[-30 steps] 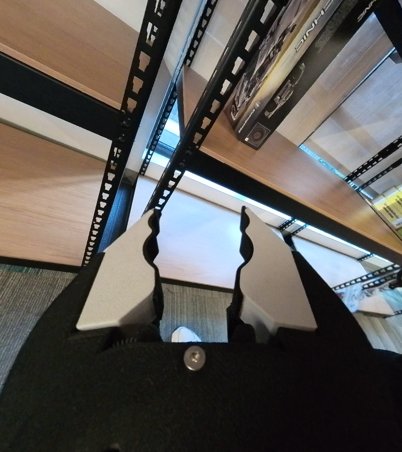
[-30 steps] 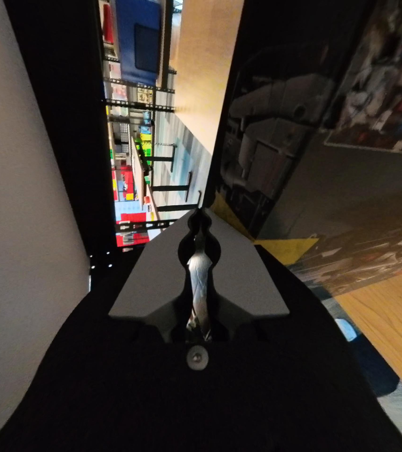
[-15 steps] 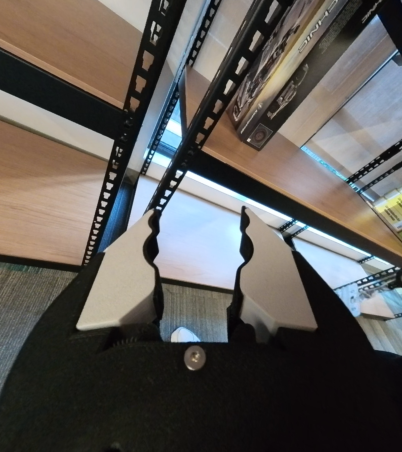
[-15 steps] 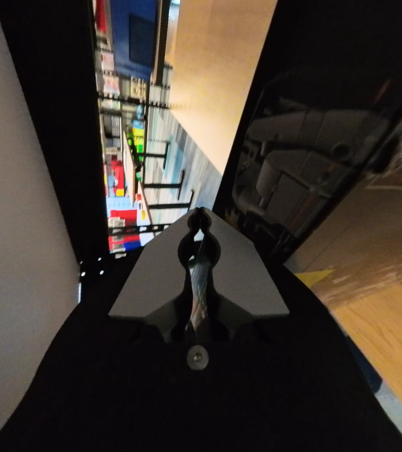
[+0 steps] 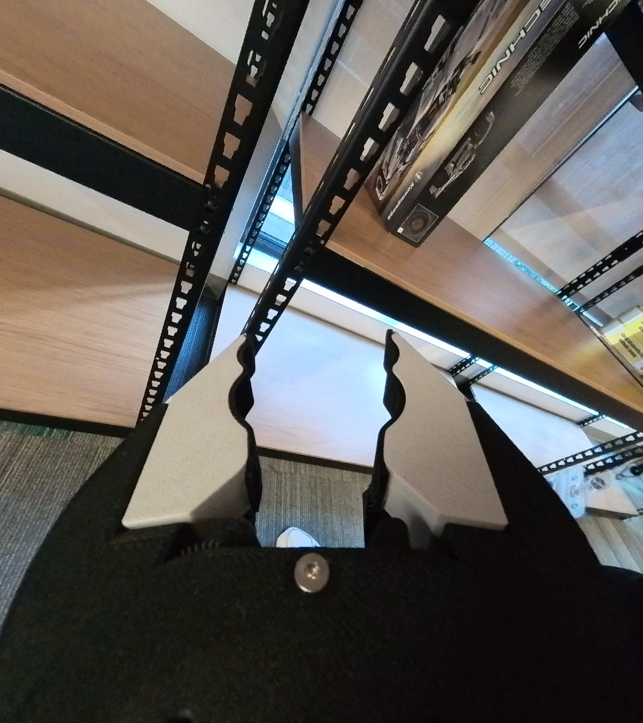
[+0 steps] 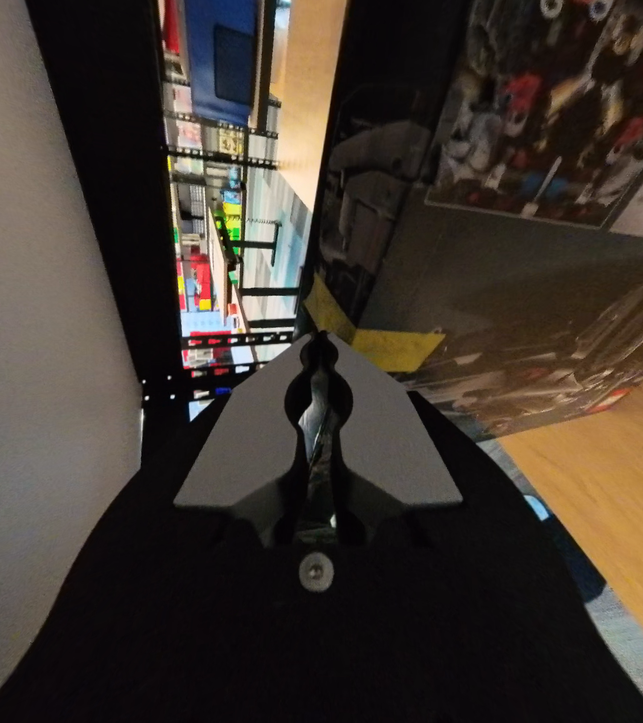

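Two hand-held grippers by the shelving

Left hand-held gripper (image 5: 318, 340) spread wide, holding nothing, black boxed set (image 5: 441, 129) upper right on the wooden shelf (image 5: 468, 274). Right hand-held gripper (image 6: 322, 334) pressed together, dark box (image 6: 507, 254) just beside it, right of frame.

1. Left wrist view: bright, sharp; light strip glows under shelf (image 5: 468, 281) edge; fisheye bends uprights.
2. Right wrist view: dim, motion-blurred box (image 6: 507, 234); bg overexposed, soft.

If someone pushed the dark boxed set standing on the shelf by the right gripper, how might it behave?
The dark boxed set looks like stiff cardboard, so it should hold its shape. Standing on the smooth wooden shelf, it probably slides easily. Being tall, a high push might tip it. Its weight cannot be judged.
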Tool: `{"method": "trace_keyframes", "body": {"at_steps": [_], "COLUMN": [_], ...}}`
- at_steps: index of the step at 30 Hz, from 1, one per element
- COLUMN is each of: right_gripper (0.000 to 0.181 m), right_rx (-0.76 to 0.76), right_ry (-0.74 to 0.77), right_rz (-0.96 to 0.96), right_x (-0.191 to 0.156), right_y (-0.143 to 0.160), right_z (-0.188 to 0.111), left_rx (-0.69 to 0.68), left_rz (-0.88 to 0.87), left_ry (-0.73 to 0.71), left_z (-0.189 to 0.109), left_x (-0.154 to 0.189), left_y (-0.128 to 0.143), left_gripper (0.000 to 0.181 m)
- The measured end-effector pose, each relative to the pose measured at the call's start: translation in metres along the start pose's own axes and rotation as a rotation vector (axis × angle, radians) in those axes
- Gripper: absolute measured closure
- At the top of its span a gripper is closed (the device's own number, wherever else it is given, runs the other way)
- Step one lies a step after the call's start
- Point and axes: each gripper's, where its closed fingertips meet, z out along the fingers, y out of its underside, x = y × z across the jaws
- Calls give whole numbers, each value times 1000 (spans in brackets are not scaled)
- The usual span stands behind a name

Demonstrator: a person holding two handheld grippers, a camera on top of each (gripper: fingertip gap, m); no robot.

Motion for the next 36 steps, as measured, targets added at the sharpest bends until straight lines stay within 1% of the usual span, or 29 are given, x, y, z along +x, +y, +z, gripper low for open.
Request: {"method": "trace_keyframes", "body": {"at_steps": [2,5,8,12,15,18,20,24,26,27,28,30,32,34,36], "right_gripper": [181,181,181,181,181,181,181,181,181,181,181,181,181,181,181], "right_rx": [-24,-5,-7,-34,-30,-43,-28,95,140,167,195,277,401,520,600], "right_ry": [-29,-47,-44,0,42,44,54,88,45,-10,-32,-57,-174,-221,-269], "right_rz": [3,2,-15,-56,-82,-88,-106,-106,-121,-169,-212,-277,-328,-315,-290], "right_x": [-2,-6,-12,-18,-20,-25,-24,-12,-14,-24,-28,-24,-26,-11,11], "right_y": [6,1,-1,0,-5,-7,-13,-36,-41,-42,-40,-38,-35,-29,-22], "right_z": [1,7,21,40,49,60,61,38,27,22,16,3,-12,-24,-28], "left_rx": [1,-2,1,4,3,11,13,12,19,25,35,51,51,38,23], "left_rz": [2,12,12,9,4,-1,-4,3,-5,-9,-14,-27,-18,5,25], "left_ry": [0,-1,-2,-6,-12,-21,-24,-29,-38,-46,-55,-52,-50,-56,-60], "left_z": [0,1,2,0,-2,-5,-6,-8,-11,-12,-14,-17,-22,-31,-42], "left_x": [1,1,1,2,2,0,0,1,-1,-3,-4,-1,4,7,10], "left_y": [-1,-2,-2,-1,1,1,1,2,2,1,0,-3,-2,1,6], "left_gripper": [116,116,116,116,116,116,116,116,116,116,116,115,115,115,114]}}
